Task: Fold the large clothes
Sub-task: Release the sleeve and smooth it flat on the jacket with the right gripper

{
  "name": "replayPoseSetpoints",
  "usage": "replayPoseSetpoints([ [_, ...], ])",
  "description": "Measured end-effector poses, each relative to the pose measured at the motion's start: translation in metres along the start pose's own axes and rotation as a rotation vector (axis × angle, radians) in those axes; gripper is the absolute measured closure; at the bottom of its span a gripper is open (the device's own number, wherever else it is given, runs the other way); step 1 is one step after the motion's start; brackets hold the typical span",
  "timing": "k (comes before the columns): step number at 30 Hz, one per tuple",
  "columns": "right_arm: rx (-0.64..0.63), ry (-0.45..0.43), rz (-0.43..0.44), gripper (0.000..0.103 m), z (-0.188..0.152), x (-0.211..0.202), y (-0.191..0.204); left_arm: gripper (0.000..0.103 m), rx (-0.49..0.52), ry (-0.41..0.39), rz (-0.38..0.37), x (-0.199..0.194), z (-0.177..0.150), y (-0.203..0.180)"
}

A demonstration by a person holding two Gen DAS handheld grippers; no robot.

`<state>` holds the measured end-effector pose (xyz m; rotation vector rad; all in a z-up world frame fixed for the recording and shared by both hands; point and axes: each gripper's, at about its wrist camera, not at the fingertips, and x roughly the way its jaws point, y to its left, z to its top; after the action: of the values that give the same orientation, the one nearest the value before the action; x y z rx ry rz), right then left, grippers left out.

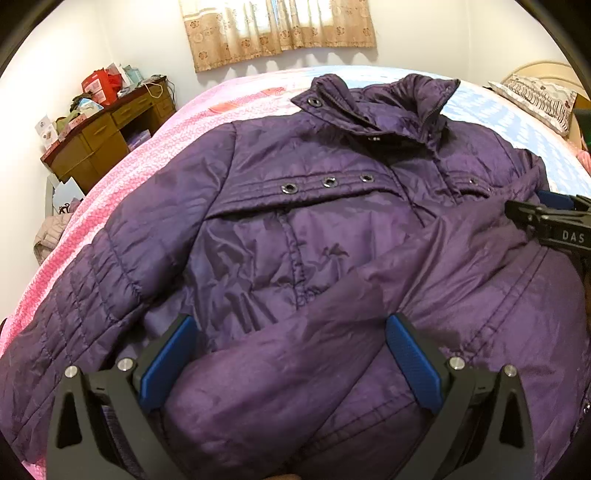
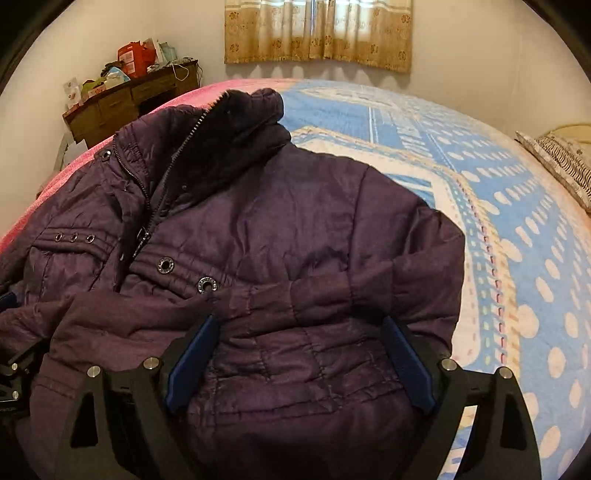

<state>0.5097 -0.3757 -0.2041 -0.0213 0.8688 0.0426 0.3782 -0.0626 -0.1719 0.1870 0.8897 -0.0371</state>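
A large purple padded jacket (image 1: 295,229) lies front-up on a bed, collar toward the far wall, and everything here is placed in relation to it. Far to its left, against the wall, stands a wooden desk (image 1: 107,140) piled with red boxes and papers. Under the jacket's left half the bed cover is a pink blanket (image 1: 122,177). Just in front of the jacket's lower left part hangs the left gripper (image 1: 291,354), its blue-padded fingers (image 1: 166,365) spread wide, one at each side of a sleeve (image 1: 332,321) that is folded across the jacket's chest; the pads do not press on the fabric. Three metal eyelets run in a row over the left chest, and the zip is open at the stand-up collar (image 1: 388,103). Behind the collar, on the far wall, hangs a beige patterned curtain (image 1: 277,33). At the jacket's right side is the right gripper (image 2: 299,354), seen from the left wrist view only as a black edge; its own camera shows its jaws wide apart above the quilted lower right of the jacket, holding nothing. Under and beyond the jacket's right shoulder lies a blue and white spotted blanket (image 2: 517,229). Farthest right of the jacket, near the headboard, rests a striped pillow (image 2: 565,170)
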Motion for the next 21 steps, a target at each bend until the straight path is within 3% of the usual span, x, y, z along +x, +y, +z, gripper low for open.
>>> replayPoseSetpoints([
  [14,-0.017,0.037,-0.046,0.005,0.004,0.016,-0.009,0.000,0.004,0.007,0.008,0.001,0.000,-0.001],
  [21,-0.039,0.035,-0.083,0.004,-0.001,0.009,0.008,0.000,0.006,0.007,0.012,0.001,0.001,-0.001],
])
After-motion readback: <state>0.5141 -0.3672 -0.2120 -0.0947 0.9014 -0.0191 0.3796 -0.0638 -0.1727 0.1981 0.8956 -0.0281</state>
